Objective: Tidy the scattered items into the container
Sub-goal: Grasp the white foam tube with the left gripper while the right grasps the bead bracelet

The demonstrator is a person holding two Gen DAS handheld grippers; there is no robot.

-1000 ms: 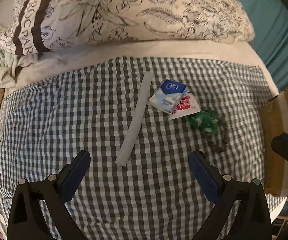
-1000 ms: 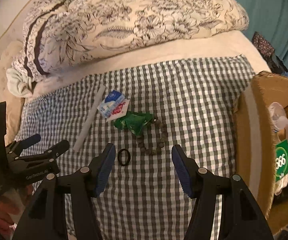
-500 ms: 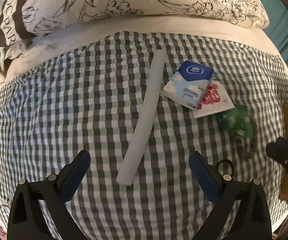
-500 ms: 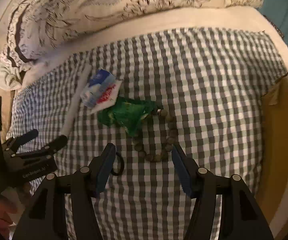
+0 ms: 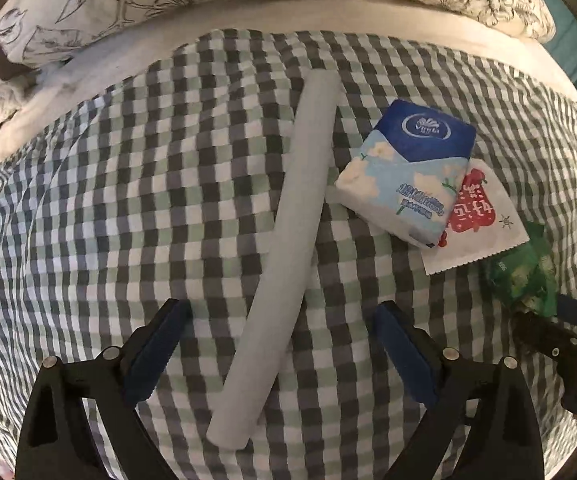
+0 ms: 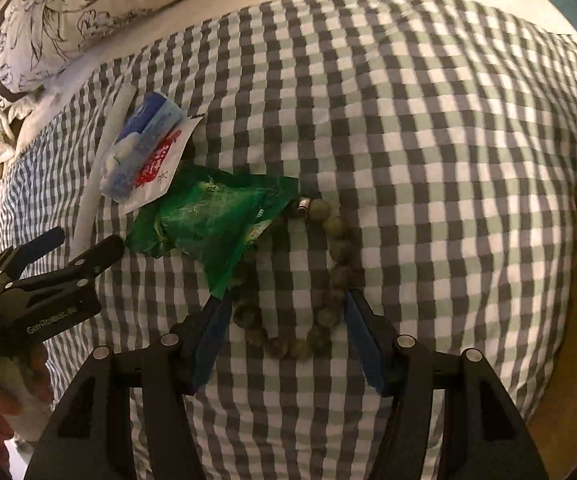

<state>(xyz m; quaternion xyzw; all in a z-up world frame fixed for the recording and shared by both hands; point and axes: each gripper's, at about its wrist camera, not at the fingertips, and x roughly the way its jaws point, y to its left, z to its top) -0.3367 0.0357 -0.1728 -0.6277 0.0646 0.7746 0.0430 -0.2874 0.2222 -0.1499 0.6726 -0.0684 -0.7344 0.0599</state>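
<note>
Gingham bed cover (image 5: 136, 184) carried the litter. My left tool (image 5: 280, 354) gaped astride a light, stiff white tube (image 5: 288, 232), best pinched mid-length. My right tool (image 6: 284, 334) stood open around a limp, slippery bead bracelet (image 6: 328, 264), best pinched across one strand.

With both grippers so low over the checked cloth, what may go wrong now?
The right gripper straddles the bead bracelet, whose far part lies under the green wrapper; lifting may drag the wrapper along. The left gripper straddles the white tube near one end, so it may tip.
</note>
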